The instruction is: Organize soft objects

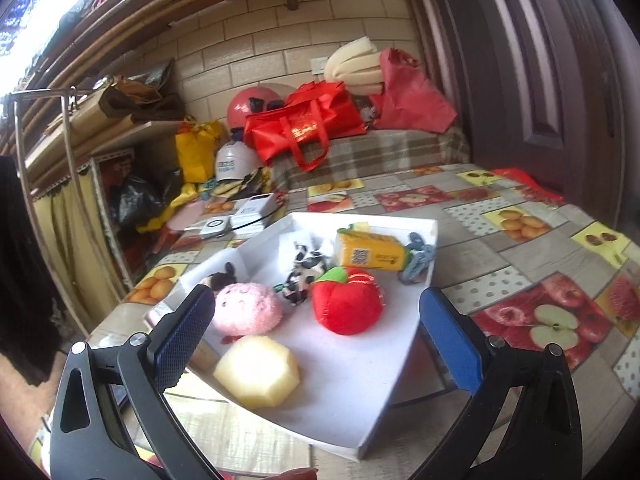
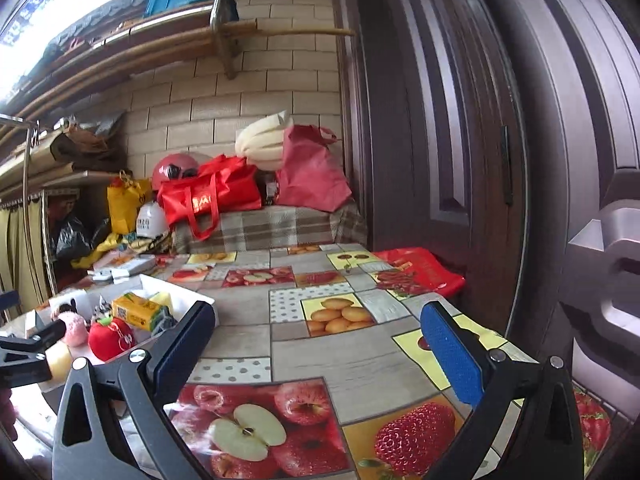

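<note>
Soft toys fill the white tray (image 1: 340, 400) at your open left gripper's (image 1: 316, 320) twelve o'clock; your open right gripper (image 2: 316, 334) probably sits farther off.

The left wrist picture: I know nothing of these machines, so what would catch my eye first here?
Probably the shallow white tray on the fruit-print tablecloth, filled with soft toys: a red plush apple in the middle, a pink fluffy toy to its left and a pale yellow sponge block at the near edge. Framing them, the left gripper stands open with blue pads. Behind, a bright red bag sits on a checked cover.
</note>
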`<state>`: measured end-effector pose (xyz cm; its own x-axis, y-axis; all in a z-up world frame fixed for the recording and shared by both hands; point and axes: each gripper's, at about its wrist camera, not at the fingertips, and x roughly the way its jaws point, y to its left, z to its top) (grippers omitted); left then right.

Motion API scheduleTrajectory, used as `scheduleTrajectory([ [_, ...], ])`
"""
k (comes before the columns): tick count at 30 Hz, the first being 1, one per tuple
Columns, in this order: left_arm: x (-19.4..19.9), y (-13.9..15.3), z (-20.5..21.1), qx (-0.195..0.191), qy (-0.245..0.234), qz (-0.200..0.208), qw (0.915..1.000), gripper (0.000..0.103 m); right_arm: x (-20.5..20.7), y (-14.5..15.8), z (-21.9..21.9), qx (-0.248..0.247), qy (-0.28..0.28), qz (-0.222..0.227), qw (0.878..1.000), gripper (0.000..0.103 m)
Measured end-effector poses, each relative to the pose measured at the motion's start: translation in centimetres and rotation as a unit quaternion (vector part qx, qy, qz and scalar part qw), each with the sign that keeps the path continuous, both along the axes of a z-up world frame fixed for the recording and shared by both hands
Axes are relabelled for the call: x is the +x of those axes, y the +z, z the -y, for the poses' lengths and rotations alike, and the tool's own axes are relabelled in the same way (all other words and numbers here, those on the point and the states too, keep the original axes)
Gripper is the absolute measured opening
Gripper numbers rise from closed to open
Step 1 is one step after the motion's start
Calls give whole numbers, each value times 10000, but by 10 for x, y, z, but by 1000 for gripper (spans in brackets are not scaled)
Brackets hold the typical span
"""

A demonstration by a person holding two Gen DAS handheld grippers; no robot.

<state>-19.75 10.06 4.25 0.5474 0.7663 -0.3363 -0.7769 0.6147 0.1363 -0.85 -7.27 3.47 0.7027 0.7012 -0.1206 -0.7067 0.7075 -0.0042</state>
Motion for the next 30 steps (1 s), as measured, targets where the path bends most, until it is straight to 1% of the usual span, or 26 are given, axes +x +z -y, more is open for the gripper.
scheduleTrajectory([
  [1, 1, 0, 1, 5, 17, -26, 10000, 103, 1, 0, -5, -120, -12, -17, 9999, 103],
  [4, 2, -1, 1, 40, 217, -111, 9997, 103, 1, -2, -7, -280, -68, -59, 9996, 103],
  [8, 2, -1, 2, 98, 391, -162, 9991, 103, 1, -5, 3, -149, -105, -113, 9998, 103],
  [12, 5, -3, 5, 234, 565, -309, 9977, 103, -1, -5, 6, -78, -134, -59, 9999, 103],
  [15, 6, -3, 8, 317, 534, -336, 9975, 103, -2, -5, 6, -93, -135, -21, 9999, 103],
  [23, 3, -2, 7, 162, 326, -227, 9991, 103, 0, -4, 7, -67, -114, -65, 9999, 103],
  [30, 4, -4, -1, -85, 342, -206, 9992, 103, 0, -4, 7, -63, -111, -70, 9999, 103],
])
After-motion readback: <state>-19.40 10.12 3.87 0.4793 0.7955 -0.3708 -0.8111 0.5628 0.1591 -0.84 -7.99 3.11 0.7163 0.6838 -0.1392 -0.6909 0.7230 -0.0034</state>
